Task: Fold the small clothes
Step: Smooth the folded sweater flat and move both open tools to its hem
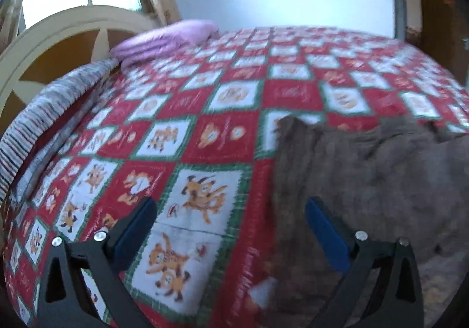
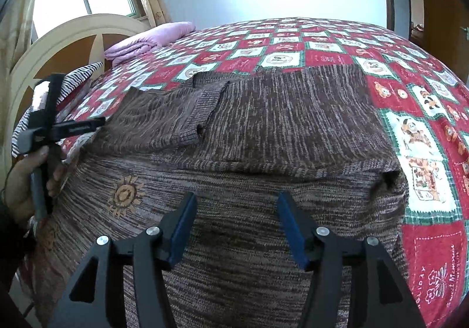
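Note:
A brown knitted sweater [image 2: 263, 129] with a sun motif lies spread on the bed, its sleeves folded across the chest. It also shows at the right of the left wrist view [image 1: 366, 181], blurred. My right gripper [image 2: 236, 205] is open and empty, just above the sweater's lower body. My left gripper [image 1: 231, 211] is open and empty over the bedspread, at the sweater's left edge. The left gripper also shows in the right wrist view [image 2: 73, 126], held in a hand at the sweater's left side.
The bed has a red, white and green checked bedspread [image 1: 205, 111]. A folded pink blanket [image 1: 167, 41] lies at the far left by the cream headboard [image 1: 67, 23]. A striped pillow [image 1: 44, 111] lies along the left edge.

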`<move>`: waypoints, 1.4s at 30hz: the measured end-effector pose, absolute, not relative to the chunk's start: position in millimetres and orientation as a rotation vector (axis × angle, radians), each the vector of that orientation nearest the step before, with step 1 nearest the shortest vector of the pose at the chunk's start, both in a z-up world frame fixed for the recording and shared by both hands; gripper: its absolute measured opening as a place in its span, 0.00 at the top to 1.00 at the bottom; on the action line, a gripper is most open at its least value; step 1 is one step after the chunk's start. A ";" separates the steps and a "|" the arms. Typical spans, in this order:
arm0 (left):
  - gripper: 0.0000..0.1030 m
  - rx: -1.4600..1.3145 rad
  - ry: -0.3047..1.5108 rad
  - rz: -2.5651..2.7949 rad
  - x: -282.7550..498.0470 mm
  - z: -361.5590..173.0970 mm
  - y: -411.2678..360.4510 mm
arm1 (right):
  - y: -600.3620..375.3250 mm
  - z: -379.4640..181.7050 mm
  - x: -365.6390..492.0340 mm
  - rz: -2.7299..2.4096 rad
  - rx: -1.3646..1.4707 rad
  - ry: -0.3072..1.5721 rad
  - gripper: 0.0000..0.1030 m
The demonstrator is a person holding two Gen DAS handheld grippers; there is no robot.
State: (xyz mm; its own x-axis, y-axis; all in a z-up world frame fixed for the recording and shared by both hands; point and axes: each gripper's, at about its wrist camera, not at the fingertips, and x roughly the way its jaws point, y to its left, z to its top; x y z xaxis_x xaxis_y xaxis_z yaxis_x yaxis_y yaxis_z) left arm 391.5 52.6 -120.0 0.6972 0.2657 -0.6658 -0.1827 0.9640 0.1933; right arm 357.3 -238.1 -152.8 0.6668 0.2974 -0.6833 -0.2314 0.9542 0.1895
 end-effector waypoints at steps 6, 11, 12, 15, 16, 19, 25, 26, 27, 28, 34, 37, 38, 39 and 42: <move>0.00 0.224 0.863 0.299 400.3 -155.5 53.1 | -243.3 -151.4 354.6 0.305 0.110 0.811 0.41; 0.00 0.134 0.868 0.272 393.5 -154.8 70.8 | -245.7 -149.4 333.9 0.268 0.052 0.830 0.41; 0.00 0.125 0.866 0.268 390.6 -154.4 72.3 | -245.3 -150.9 328.2 0.254 0.014 0.831 0.41; 0.00 0.066 0.884 0.264 383.9 -154.9 81.2 | -244.5 -155.2 319.8 0.249 -0.023 0.844 0.36; 0.00 0.046 0.889 0.259 382.2 -155.4 83.8 | -241.3 -158.1 317.6 0.259 -0.040 0.861 0.23; 0.00 -0.020 0.887 0.214 366.7 -150.1 90.0 | -235.7 -156.5 311.0 0.250 -0.088 0.861 0.17; 0.00 0.027 0.881 0.140 319.2 -149.5 80.3 | -246.9 -153.9 281.1 0.215 -0.075 0.832 0.17; 0.00 0.025 0.869 0.130 312.7 -147.1 80.3 | -248.7 -152.5 276.3 0.210 -0.073 0.827 0.17; 0.00 0.020 0.856 0.121 303.7 -144.3 80.0 | -250.2 -151.0 271.6 0.207 -0.067 0.823 0.17; 0.00 0.015 0.851 0.113 297.3 -142.9 79.6 | -252.3 -149.8 267.0 0.202 -0.058 0.823 0.17; 0.00 0.033 0.852 0.054 256.2 -144.6 73.5 | -262.6 -150.8 246.4 0.173 -0.020 0.837 0.17; 0.00 0.036 0.861 0.021 235.2 -146.9 71.2 | -265.8 -150.7 235.9 0.173 -0.013 0.840 0.17; 0.00 0.042 0.864 0.007 226.8 -148.0 69.4 | -266.5 -150.9 231.8 0.173 -0.011 0.843 0.17; 0.00 0.047 0.864 -0.002 221.4 -148.3 67.5 | -266.7 -151.4 228.3 0.173 -0.012 0.848 0.17; 0.00 0.075 0.859 -0.017 204.2 -149.1 63.3 | -265.9 -152.4 218.4 0.160 -0.033 0.854 0.17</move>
State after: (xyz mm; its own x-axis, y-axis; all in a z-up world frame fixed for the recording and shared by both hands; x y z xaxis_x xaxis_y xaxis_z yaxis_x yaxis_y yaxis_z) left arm 204.2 63.3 -149.1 0.6534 0.0156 -0.7569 0.0453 0.9972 0.0596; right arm 218.4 -265.9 -152.4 0.6460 0.1274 -0.7526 -0.1537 0.9875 0.0353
